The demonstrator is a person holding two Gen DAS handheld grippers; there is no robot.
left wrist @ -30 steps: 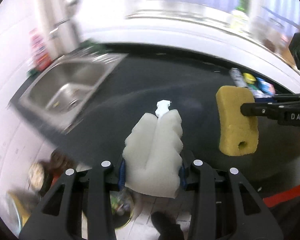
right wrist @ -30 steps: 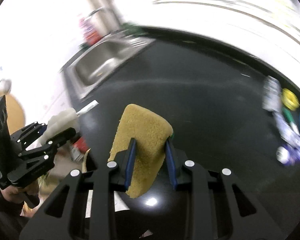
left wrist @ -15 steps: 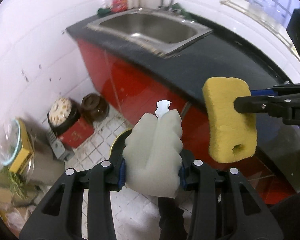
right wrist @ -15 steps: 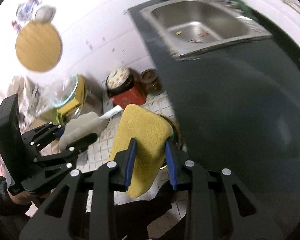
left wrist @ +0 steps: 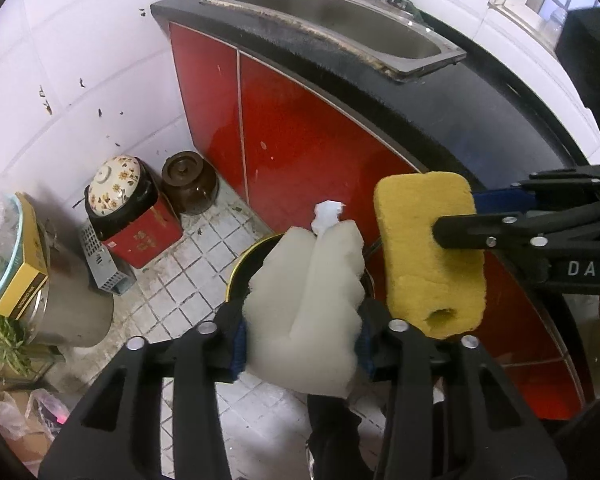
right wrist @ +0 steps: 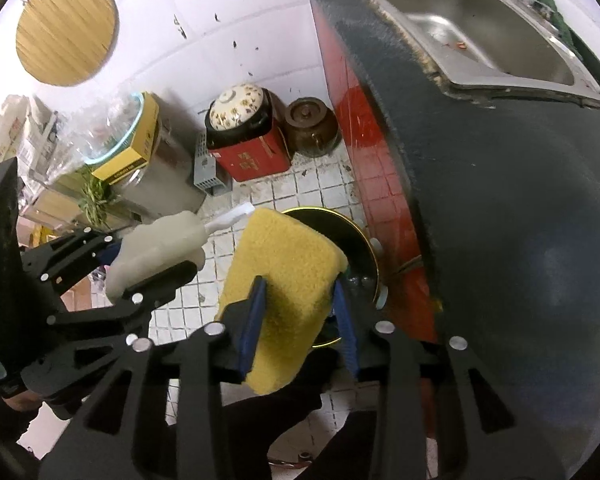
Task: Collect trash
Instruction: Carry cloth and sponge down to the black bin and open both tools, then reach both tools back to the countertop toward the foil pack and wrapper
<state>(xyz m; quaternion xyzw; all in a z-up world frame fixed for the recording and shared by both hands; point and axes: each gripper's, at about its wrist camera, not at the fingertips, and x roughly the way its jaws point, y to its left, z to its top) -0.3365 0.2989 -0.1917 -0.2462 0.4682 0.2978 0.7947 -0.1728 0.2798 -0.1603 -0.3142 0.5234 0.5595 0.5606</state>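
Note:
A white foam sponge (left wrist: 304, 300) with a small white plastic tip sits between the pads of my left gripper (left wrist: 302, 344). The jaws are opening and the pads still touch its sides. Held the same way, a yellow sponge (right wrist: 284, 280) is in my right gripper (right wrist: 300, 320), whose jaws are also opening. Both grippers point down over a dark round bin with a gold rim (right wrist: 374, 264) on the tiled floor beside the red cabinet. The yellow sponge (left wrist: 428, 252) hangs just right of the white one. In the right wrist view my left gripper (right wrist: 156, 256) stands to the left.
The black counter (left wrist: 460, 120) with a steel sink (left wrist: 340, 20) runs above red cabinet doors (left wrist: 300, 128). On the floor stand a floral-lidded pot on a red box (left wrist: 116, 184), a brown jar (left wrist: 188, 180) and a metal pot (left wrist: 72, 312). A person's dark shoe lies below.
Both grippers swung off the counter top and sank over the tiled floor and bin. Their jaws stand wider, and both sponges look less squeezed.

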